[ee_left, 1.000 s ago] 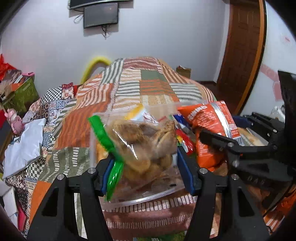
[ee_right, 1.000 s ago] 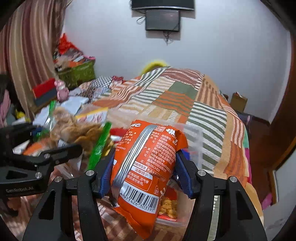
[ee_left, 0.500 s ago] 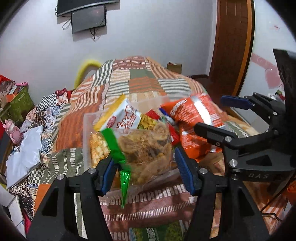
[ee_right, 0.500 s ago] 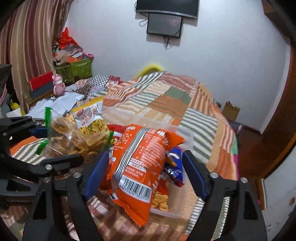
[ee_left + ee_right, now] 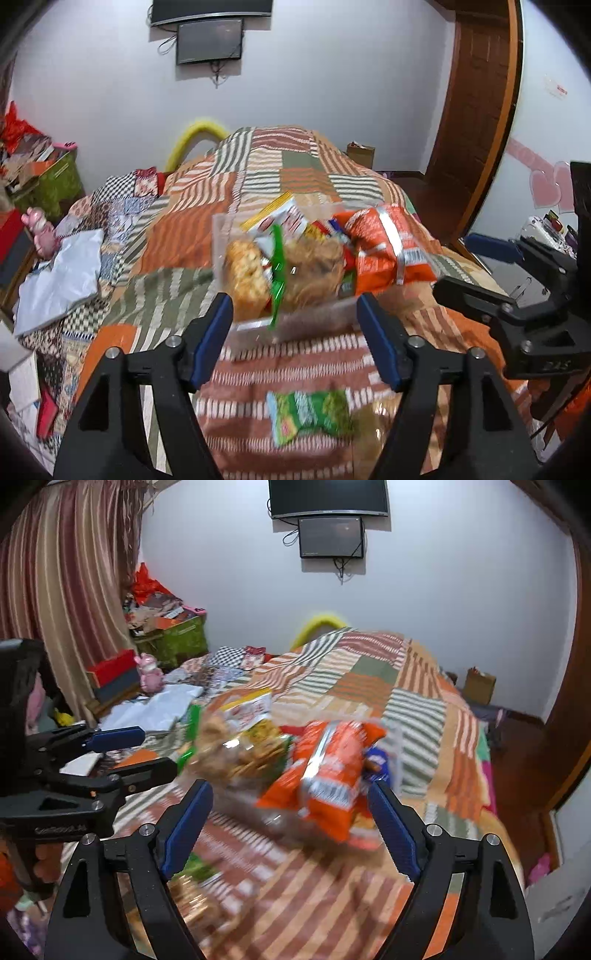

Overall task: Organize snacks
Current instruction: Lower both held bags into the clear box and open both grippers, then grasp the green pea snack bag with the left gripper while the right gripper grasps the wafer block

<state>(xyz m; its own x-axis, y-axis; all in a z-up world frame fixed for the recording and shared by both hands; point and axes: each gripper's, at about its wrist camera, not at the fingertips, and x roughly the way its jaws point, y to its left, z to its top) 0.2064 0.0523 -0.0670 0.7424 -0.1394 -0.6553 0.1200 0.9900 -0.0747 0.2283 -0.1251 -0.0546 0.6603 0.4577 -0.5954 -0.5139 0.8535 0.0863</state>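
A clear plastic box [image 5: 314, 326] sits on the bed, heaped with snacks. A clear bag of brown snacks with a green seal [image 5: 306, 266] lies in it, next to an orange chip bag [image 5: 384, 251] that hangs over its right side. Both show in the right wrist view: the brown bag [image 5: 240, 753] and the orange bag [image 5: 328, 775]. My left gripper [image 5: 295, 339] is open and empty just in front of the box. My right gripper [image 5: 288, 827] is open and empty in front of the orange bag. A green snack packet [image 5: 310, 410] lies on the quilt below my left gripper.
The patchwork quilt [image 5: 258, 177] covers the bed. White paper [image 5: 59, 273] and clutter lie at the bed's left side. A wooden door [image 5: 476, 110] stands at the right. More snack packets [image 5: 192, 890] lie near my right gripper, blurred.
Both grippers opened and pulled back. The left let go of the brown snack bag, the right let go of the orange chip bag; both bags now rest in the clear box.
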